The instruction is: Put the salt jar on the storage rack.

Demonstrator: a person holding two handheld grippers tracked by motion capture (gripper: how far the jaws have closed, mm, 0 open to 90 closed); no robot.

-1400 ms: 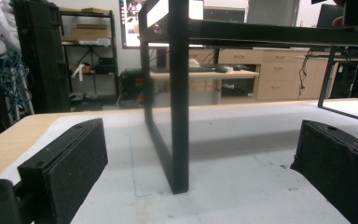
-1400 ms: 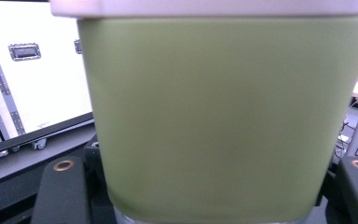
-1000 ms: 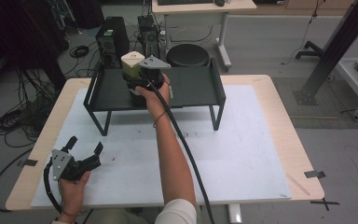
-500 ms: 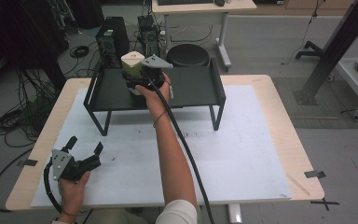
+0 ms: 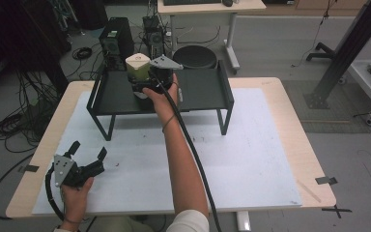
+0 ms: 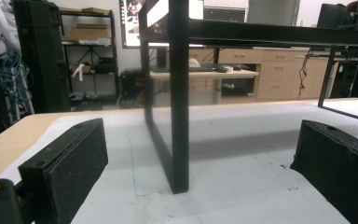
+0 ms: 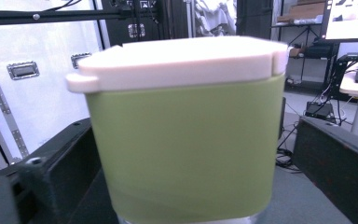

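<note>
1. From the high view we see a green container with a cream lid standing on the black raised tray at the far side of the desk, toward the tray's left half. Our right tool is at the container's near right side, the right hand reaching over the tray's near rail. A grey three-cornered plate rides on top of this tool, and its black cable trails back along the forearm.

2. In the same view our left tool rests low at the near left corner of the desk, on the white mat, held by the left hand. Its jaws stand spread apart with nothing between them.

3. In the left gripper view we look along the mat between two wide-set black jaws. A black leg of the raised tray stands ahead of the left tool, well apart from both pads.

4. In the right gripper view the container sits close between the jaws, its lid on top. The jaws have just been opening: the right pad stands clear of the green wall, and the left pad is just beside it, so we read the right tool as released, with the container still between its jaws.
</note>
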